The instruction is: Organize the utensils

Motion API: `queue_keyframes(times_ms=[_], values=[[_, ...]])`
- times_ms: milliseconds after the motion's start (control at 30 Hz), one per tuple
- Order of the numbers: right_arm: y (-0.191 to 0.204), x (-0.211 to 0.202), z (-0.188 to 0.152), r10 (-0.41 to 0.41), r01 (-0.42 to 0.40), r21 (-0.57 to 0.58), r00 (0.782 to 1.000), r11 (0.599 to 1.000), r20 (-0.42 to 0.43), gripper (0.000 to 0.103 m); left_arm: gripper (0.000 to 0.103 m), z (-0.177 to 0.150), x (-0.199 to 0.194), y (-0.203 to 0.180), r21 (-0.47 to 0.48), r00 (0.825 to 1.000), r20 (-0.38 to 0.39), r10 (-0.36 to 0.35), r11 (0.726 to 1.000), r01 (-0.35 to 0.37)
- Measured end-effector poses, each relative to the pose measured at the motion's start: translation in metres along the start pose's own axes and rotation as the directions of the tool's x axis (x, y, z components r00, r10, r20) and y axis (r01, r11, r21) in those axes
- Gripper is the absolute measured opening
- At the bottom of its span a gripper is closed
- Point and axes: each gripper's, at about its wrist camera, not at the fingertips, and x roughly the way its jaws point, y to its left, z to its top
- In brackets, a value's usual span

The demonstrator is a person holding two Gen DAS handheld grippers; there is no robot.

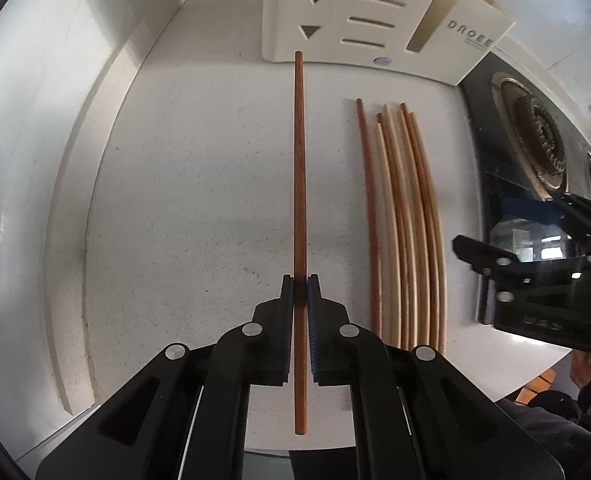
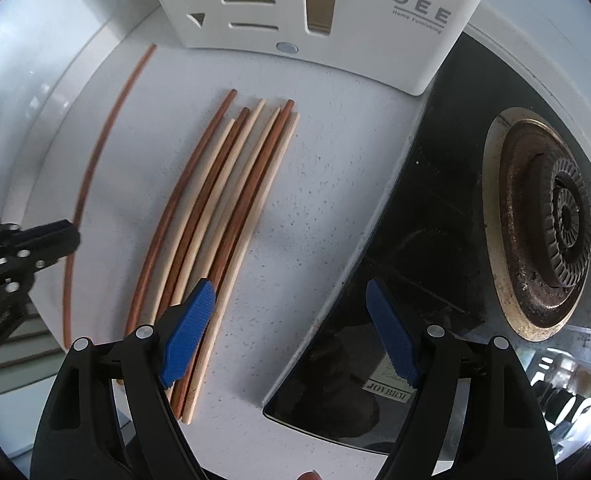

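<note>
My left claw (image 1: 300,280) is clenched on one dark chopstick (image 1: 299,184) near its thick end; light, stiff, slick, so I grip firmly; right claw (image 2: 291,324) gapes above the bench (image 2: 327,208), beside the remaining chopsticks (image 2: 219,216).

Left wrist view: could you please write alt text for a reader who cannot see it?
The left gripper is shut on one dark brown chopstick, which points toward a white utensil holder. To the right, more chopsticks, dark and pale, lie side by side on the white counter, near the right gripper.
</note>
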Motion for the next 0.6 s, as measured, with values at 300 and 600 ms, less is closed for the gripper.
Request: queue_keyframes(times_ms=[300,600], values=[[0.006,0.012,-0.001,-0.032,0.033,0.009,0.999,0.999,-0.044,0.078,0.006,-0.004,-0.002,0.002,0.003,1.000,0.012,-0.009,1.000,0.009],[0.017,0.019,0.004,-0.086,0.086,0.000,0.993,0.996,-0.075,0.078,0.006,-0.005,-0.004,-0.007,0.000,0.999,0.038,-0.016,1.000,0.016]])
